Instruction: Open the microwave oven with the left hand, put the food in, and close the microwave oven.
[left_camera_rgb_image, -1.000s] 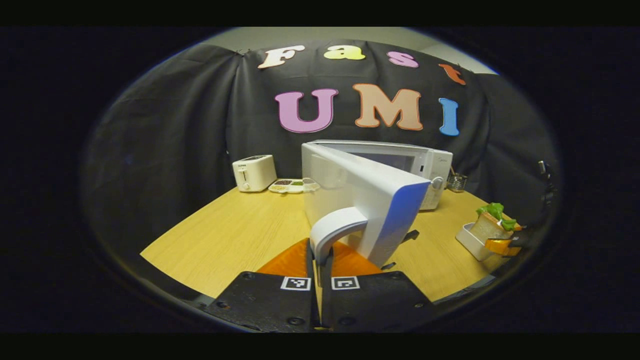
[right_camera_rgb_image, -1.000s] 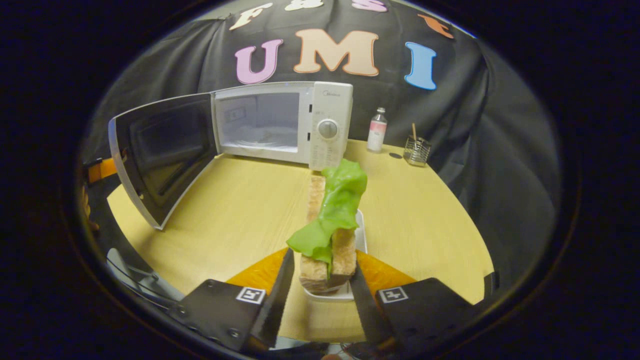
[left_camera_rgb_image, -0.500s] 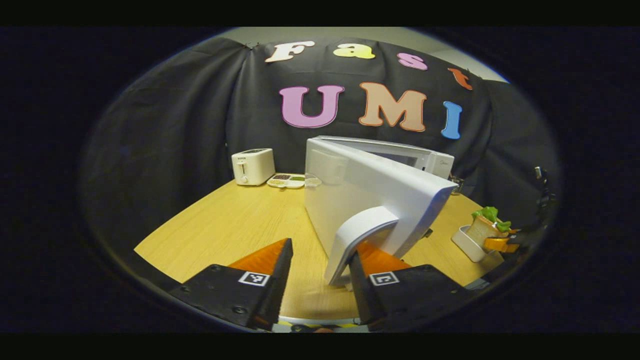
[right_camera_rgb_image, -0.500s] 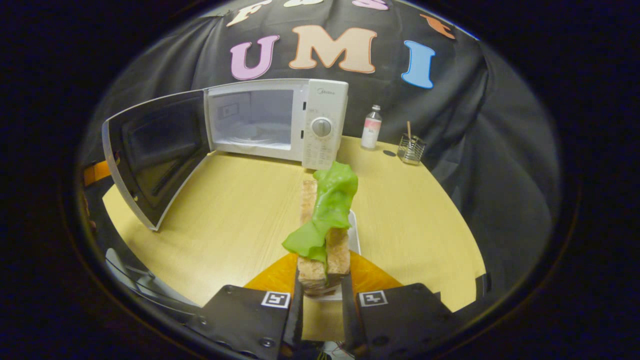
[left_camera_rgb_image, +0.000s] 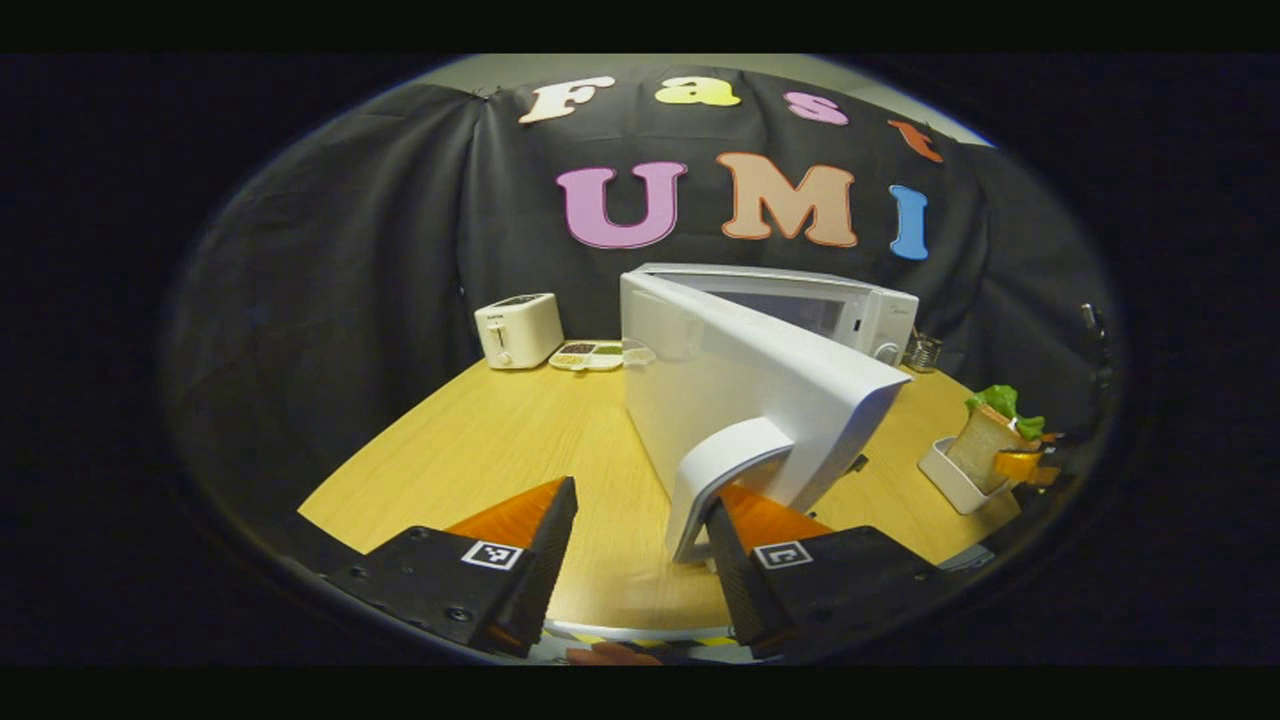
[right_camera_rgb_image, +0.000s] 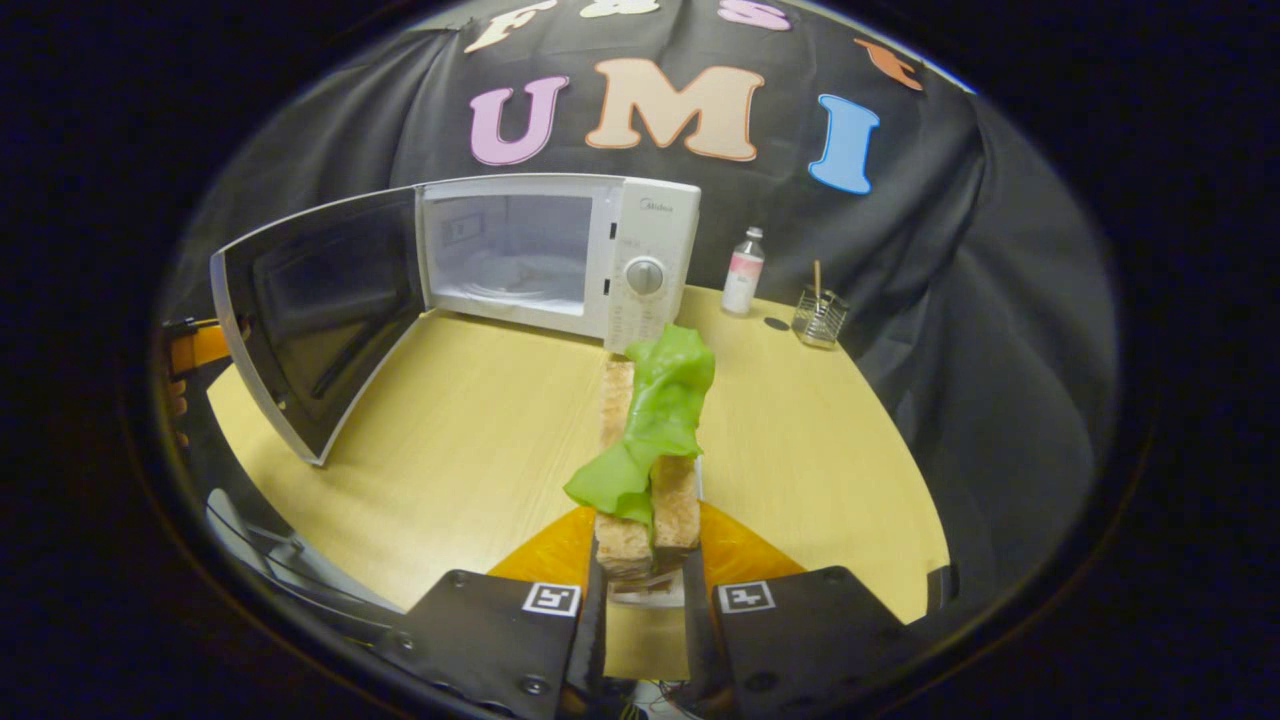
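Door (right_camera_rgb_image: 310, 320) of the microwave (right_camera_rgb_image: 560, 255) stands swung wide, cavity exposed at 11 o'clock in the right gripper view. Left gripper (left_camera_rgb_image: 640, 560) has released the door handle (left_camera_rgb_image: 725, 475) within the last second: jaws now apart, handle just beside its right finger. Opening step judged complete. Right gripper (right_camera_rgb_image: 640, 610) has closed on the sandwich (right_camera_rgb_image: 650, 450) with lettuce and lifted it slightly from its white tray (left_camera_rgb_image: 945, 475). Loading judged next.

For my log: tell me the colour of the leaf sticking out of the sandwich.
Bright green. The floppy lettuce leaf shows best in the right gripper view.
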